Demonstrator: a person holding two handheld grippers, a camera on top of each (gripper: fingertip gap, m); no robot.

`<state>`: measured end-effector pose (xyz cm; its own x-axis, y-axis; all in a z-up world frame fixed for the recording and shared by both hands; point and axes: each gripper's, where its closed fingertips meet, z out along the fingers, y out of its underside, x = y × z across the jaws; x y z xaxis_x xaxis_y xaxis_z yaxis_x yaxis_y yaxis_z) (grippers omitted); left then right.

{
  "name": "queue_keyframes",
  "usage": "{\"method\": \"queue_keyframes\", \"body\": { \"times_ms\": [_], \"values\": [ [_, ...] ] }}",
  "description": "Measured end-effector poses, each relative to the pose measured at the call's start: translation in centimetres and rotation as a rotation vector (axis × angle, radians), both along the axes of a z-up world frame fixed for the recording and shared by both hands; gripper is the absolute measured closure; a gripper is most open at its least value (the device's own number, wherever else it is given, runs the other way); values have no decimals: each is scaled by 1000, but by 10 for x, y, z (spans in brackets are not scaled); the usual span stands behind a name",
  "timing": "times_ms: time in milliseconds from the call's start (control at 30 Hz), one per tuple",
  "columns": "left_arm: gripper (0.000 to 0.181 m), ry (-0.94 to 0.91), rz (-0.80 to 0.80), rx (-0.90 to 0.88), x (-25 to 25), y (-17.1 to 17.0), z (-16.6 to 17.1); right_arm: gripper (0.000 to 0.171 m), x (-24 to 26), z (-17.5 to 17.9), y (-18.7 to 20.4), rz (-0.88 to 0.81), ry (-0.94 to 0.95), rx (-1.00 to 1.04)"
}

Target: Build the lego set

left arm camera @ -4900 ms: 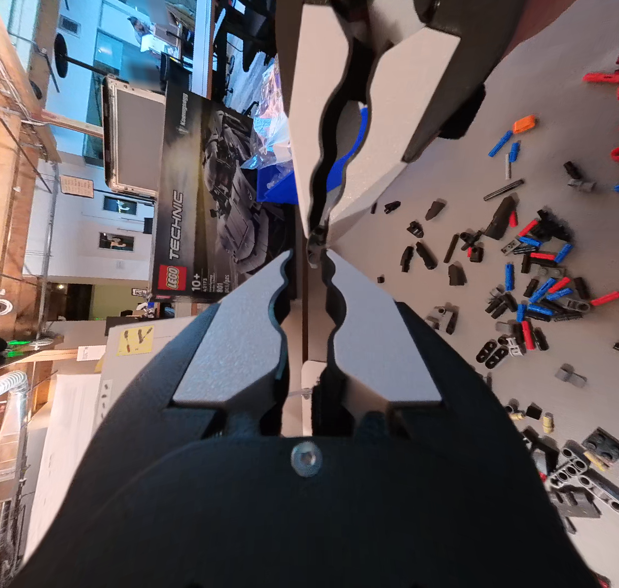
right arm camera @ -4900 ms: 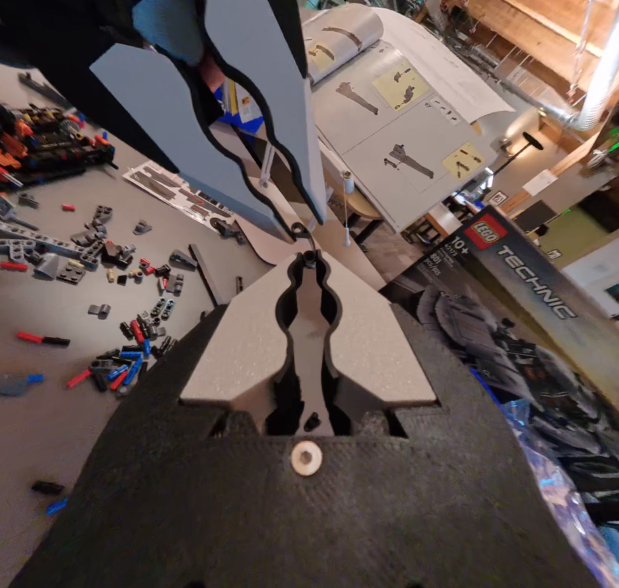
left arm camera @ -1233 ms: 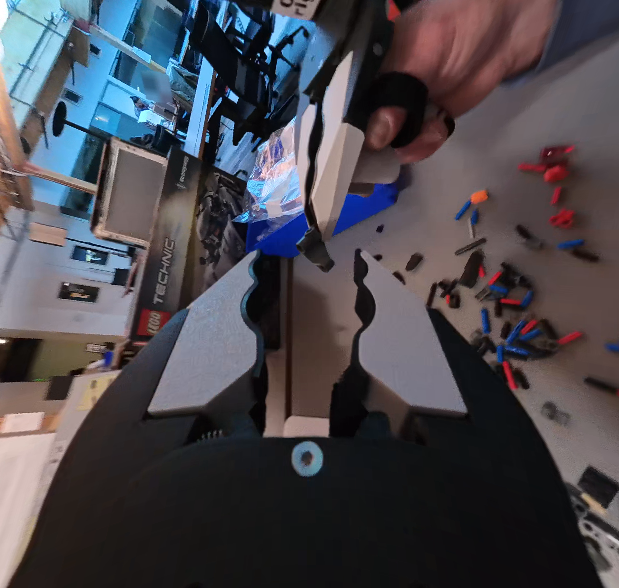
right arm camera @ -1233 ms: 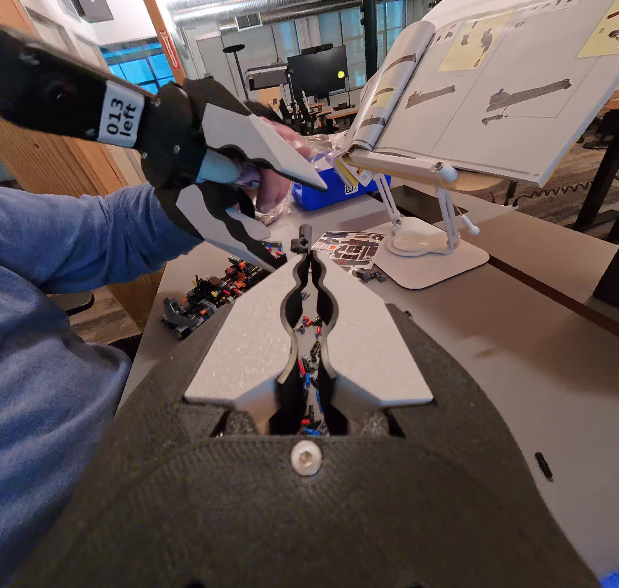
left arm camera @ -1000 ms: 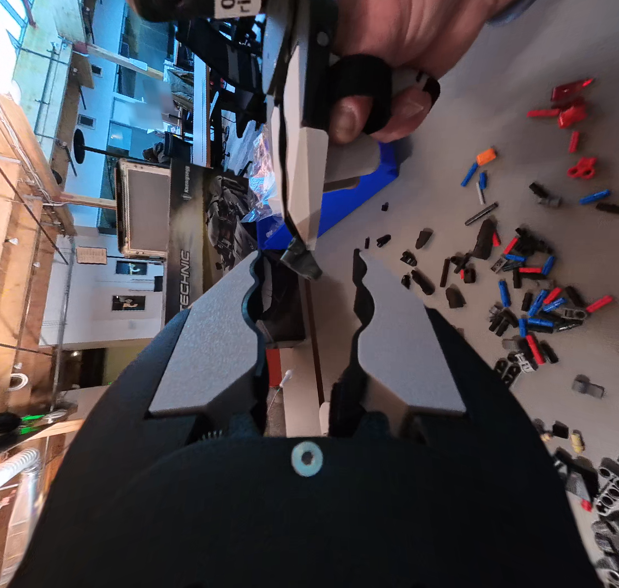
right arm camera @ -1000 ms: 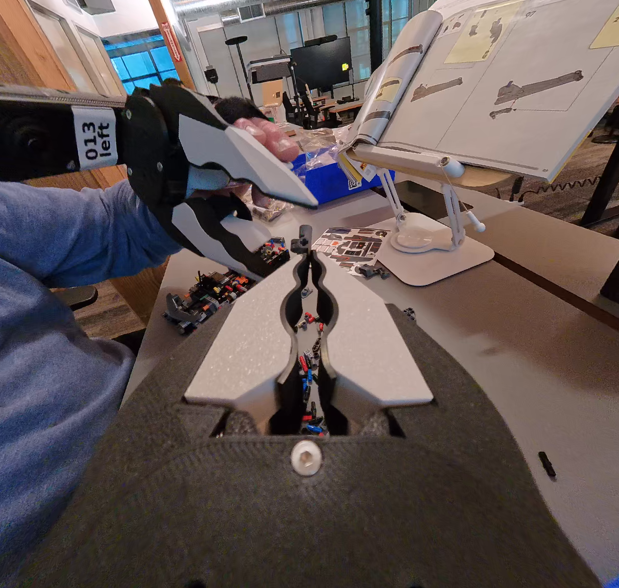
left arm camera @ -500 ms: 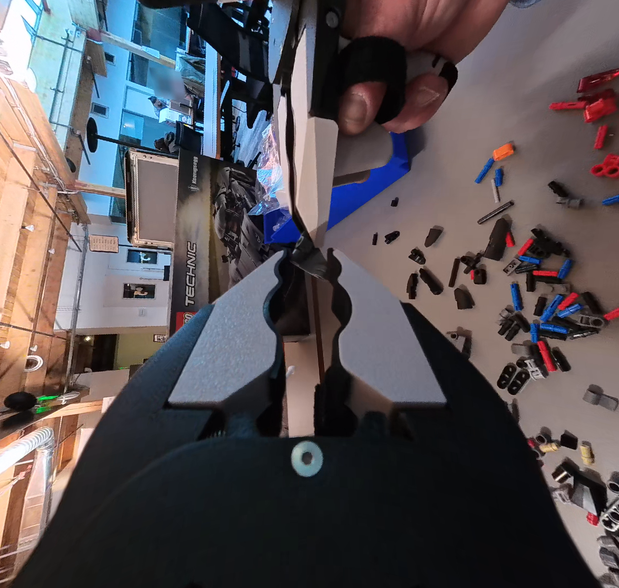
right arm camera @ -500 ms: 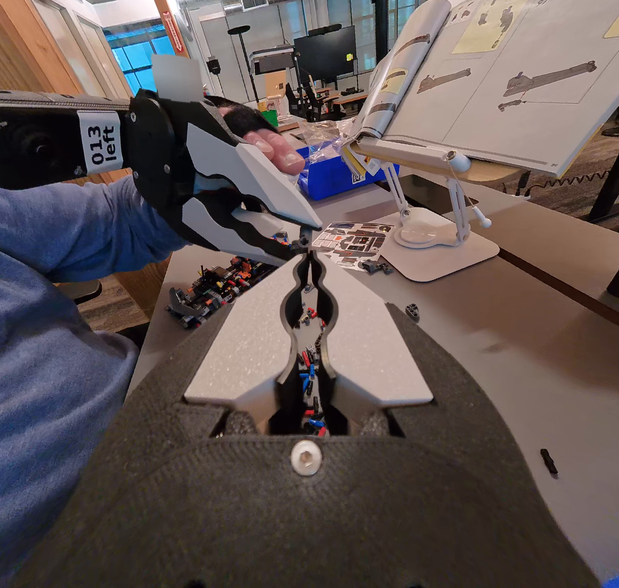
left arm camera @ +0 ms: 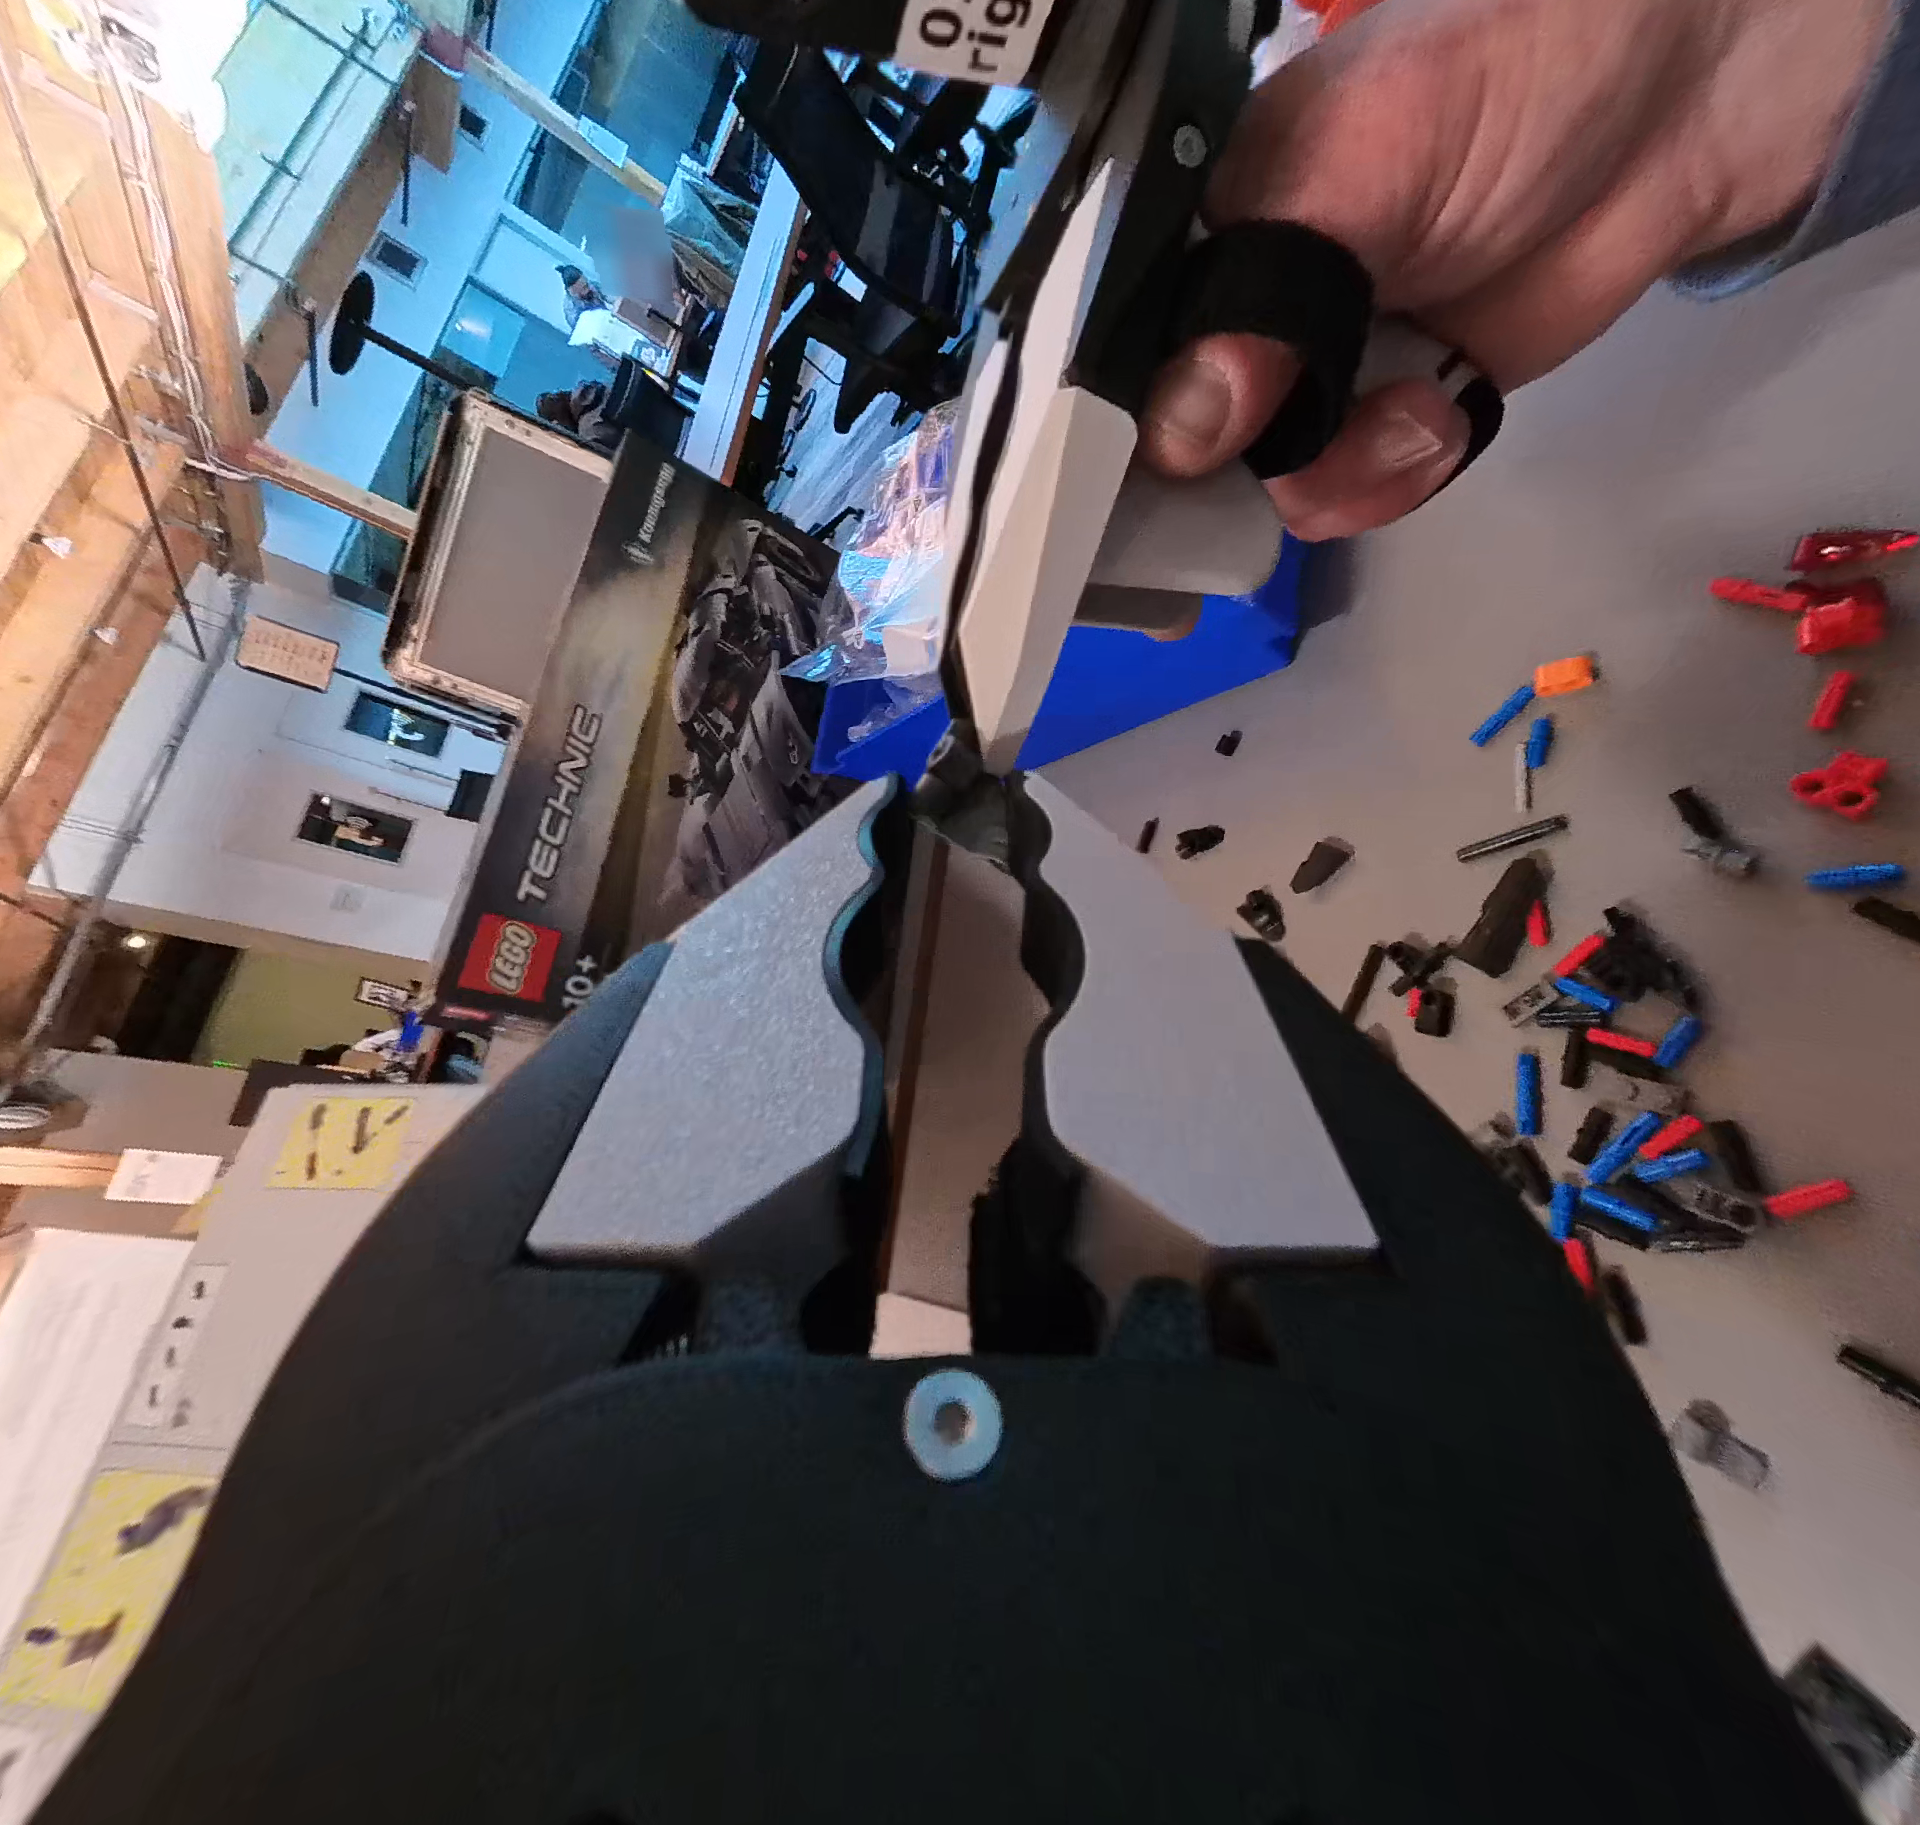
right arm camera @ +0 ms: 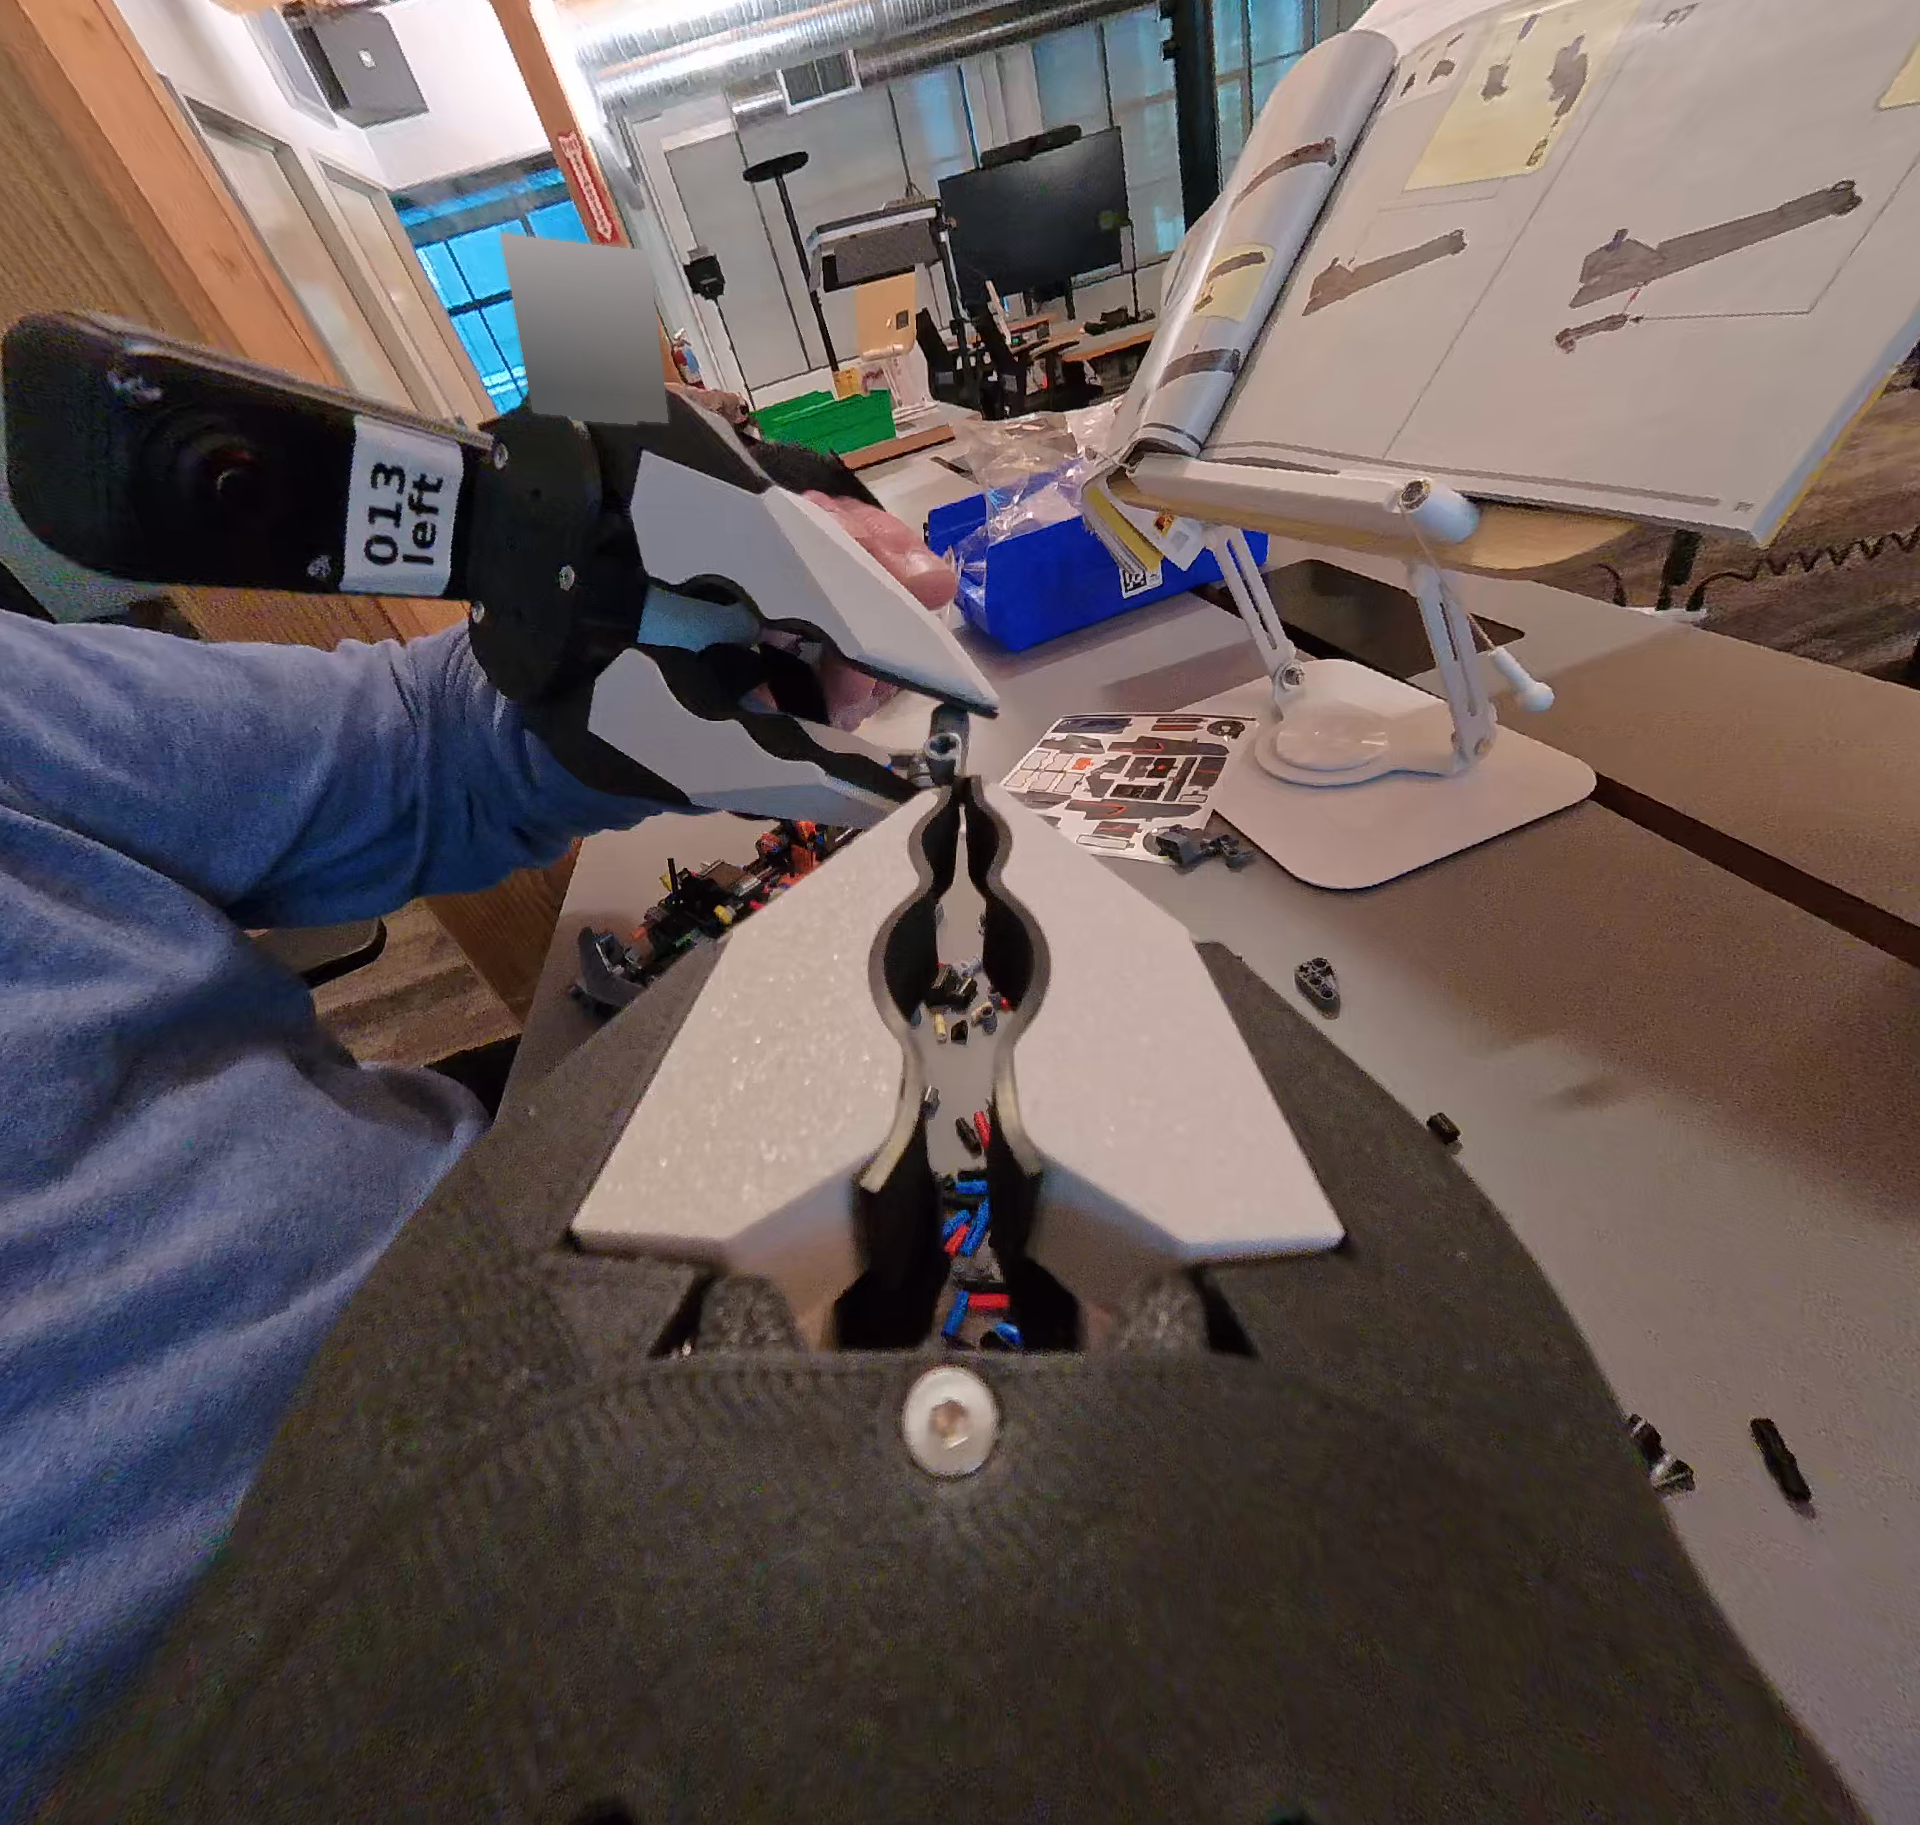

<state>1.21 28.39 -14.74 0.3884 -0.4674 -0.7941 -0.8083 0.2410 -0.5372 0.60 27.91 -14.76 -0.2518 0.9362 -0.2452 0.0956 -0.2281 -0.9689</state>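
A small dark grey lego piece (left arm camera: pixel 961 811) is held in the air above the grey table (left arm camera: pixel 1558 549). My left gripper (left arm camera: pixel 958 790) has its fingers closed in on it from both sides. My right gripper (left arm camera: pixel 977 731) comes down from above, shut on the same piece. In the right wrist view, the piece (right arm camera: pixel 943 741) sticks out past my right gripper's shut tips (right arm camera: pixel 961 788). The left gripper (right arm camera: pixel 951 747) reaches in from the left there and pinches the piece between its upper and lower fingers.
Loose black, blue and red pieces (left arm camera: pixel 1621 1100) lie scattered on the table. A blue bin (left arm camera: pixel 1091 674) and the set's box (left arm camera: pixel 644 736) stand behind. An open instruction booklet (right arm camera: pixel 1558 269) rests on a white stand, with a sticker sheet (right arm camera: pixel 1122 778) and a partial build (right arm camera: pixel 717 892) nearby. My left and right fingertips are right by each other.
My left gripper was wide open and has closed its fingers onto the piece held by the right gripper. The two grippers have come together.
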Motion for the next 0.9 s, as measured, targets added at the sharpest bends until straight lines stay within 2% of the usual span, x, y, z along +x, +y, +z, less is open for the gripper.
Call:
{"method": "queue_keyframes", "body": {
  "times_ms": [167,367,533,667,833,900],
  "values": [
    [164,-16,-9,-41,-1,-7,-4,171,-1,-5,-4,-1,-39,59],
    [163,-64,-51,-190,-7,-16,-5,171,-4,-16,-7,-46,-130,225],
    [175,75,-52,-305,-10,-18,-24,171,-8,-26,-13,-67,-190,338],
    [176,94,-38,-307,-10,-16,-25,171,-6,-27,-11,-77,-200,358],
    [176,-42,25,-249,-12,-9,-9,170,-6,-10,-2,-168,-108,364],
    [176,-183,49,-251,-14,-5,2,152,-5,-4,4,-219,-81,379]
  ]
}}
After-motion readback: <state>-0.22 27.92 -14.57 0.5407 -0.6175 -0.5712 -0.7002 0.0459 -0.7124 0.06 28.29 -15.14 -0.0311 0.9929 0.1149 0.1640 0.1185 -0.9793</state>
